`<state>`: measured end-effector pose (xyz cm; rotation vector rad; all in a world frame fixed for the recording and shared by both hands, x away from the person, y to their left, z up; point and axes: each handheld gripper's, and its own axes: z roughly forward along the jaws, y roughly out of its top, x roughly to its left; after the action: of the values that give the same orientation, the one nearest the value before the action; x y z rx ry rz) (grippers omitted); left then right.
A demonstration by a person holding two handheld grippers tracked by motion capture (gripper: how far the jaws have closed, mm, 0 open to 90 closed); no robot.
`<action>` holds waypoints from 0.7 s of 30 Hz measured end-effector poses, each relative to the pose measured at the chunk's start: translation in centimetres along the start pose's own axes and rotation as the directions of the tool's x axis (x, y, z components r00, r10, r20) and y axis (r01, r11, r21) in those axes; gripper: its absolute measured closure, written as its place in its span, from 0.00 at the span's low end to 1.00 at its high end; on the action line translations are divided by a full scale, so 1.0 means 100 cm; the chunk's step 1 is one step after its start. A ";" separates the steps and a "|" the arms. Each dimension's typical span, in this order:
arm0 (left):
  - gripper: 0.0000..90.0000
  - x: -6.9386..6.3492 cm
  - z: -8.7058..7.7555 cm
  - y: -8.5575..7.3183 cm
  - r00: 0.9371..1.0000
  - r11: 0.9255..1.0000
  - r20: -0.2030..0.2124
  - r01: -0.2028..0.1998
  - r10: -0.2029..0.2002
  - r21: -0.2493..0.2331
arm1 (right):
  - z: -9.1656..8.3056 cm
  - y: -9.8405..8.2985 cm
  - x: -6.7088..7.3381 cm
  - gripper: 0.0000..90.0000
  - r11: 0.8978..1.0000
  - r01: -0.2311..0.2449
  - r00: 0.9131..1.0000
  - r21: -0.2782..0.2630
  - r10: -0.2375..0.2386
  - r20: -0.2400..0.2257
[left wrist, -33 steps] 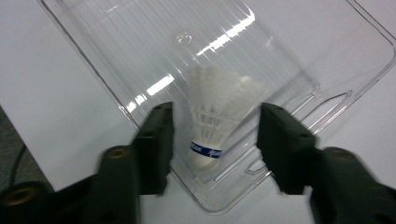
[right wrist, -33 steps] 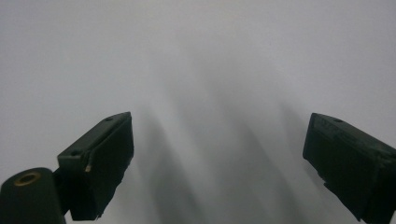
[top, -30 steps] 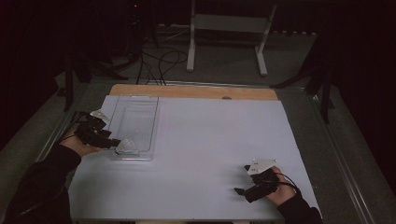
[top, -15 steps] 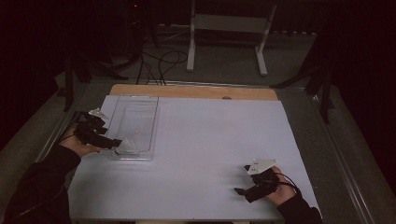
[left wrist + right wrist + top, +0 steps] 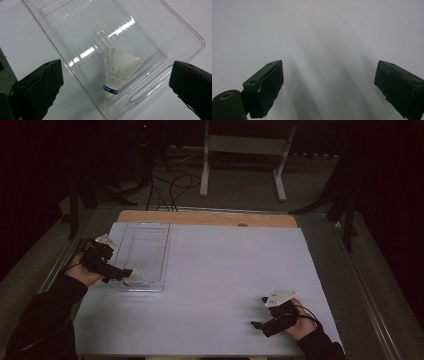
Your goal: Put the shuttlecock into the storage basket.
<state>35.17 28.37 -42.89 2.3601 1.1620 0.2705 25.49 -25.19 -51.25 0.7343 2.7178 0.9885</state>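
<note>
A white shuttlecock (image 5: 117,72) with a blue band lies on its side in the near end of a clear plastic tray (image 5: 75,30). My left gripper (image 5: 117,62) hangs over it. Its jaws have just been opening and now stand wide apart on either side, neither touching the shuttlecock. From above, the left gripper (image 5: 120,270) sits at the tray's (image 5: 147,240) near left corner, beside the shuttlecock (image 5: 136,276). My right gripper (image 5: 260,311) rests low at the front right of the white sheet. Its jaws are open with nothing between them (image 5: 329,62).
A white sheet (image 5: 225,270) covers the table, with a wooden strip (image 5: 200,217) along its far edge. Metal rails run down both table sides. Behind the table are a white stand (image 5: 245,145) and cables (image 5: 175,182) on the dark floor.
The left gripper's jaws have spread apart over the tray's near end, and the shuttlecock now lies free there. Both hands have stayed where they were.
</note>
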 end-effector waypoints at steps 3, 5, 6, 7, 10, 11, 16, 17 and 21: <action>0.00 -0.002 0.000 0.001 1.000 1.000 -0.003 -0.018 0.018 -0.009 | 0.000 0.000 0.000 0.10 1.000 0.000 1.000 0.001 0.000 0.001; 0.00 -0.002 -0.001 0.001 1.000 1.000 -0.007 -0.024 0.024 -0.018 | 0.000 0.000 0.000 0.10 1.000 0.001 1.000 0.000 -0.001 -0.001; 0.00 -0.002 -0.001 0.002 1.000 1.000 -0.008 -0.025 0.024 -0.016 | 0.000 0.000 0.000 0.10 1.000 0.001 1.000 0.000 -0.001 0.000; 0.00 -0.002 -0.001 0.002 1.000 1.000 -0.003 -0.025 0.025 -0.020 | 0.000 0.000 0.000 0.10 1.000 0.001 1.000 0.000 -0.001 0.000; 0.00 -0.003 -0.001 0.003 1.000 0.999 -0.004 -0.031 0.031 -0.023 | 0.000 0.000 0.000 0.10 1.000 -0.001 1.000 -0.003 0.001 0.001; 0.00 -0.003 -0.001 0.003 1.000 0.999 -0.002 -0.030 0.030 -0.021 | 0.000 0.000 0.000 0.10 1.000 -0.001 1.000 -0.003 0.001 0.002; 0.00 -0.004 -0.002 0.006 1.000 0.999 0.000 -0.018 0.018 -0.028 | 0.000 0.000 0.000 0.10 1.000 0.002 1.000 -0.007 -0.002 0.003; 0.00 -0.004 -0.002 0.006 1.000 0.999 0.002 -0.017 0.017 -0.034 | 0.000 0.000 0.000 0.10 1.000 0.002 1.000 -0.007 -0.002 0.003; 0.00 -0.005 -0.003 0.010 1.000 0.998 0.026 -0.006 0.008 -0.063 | 0.000 0.000 0.000 0.10 1.000 0.001 1.000 -0.007 -0.001 0.003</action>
<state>35.40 27.58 -42.10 2.3064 1.1170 0.2740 25.52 -25.20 -51.28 0.7326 2.7106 0.9963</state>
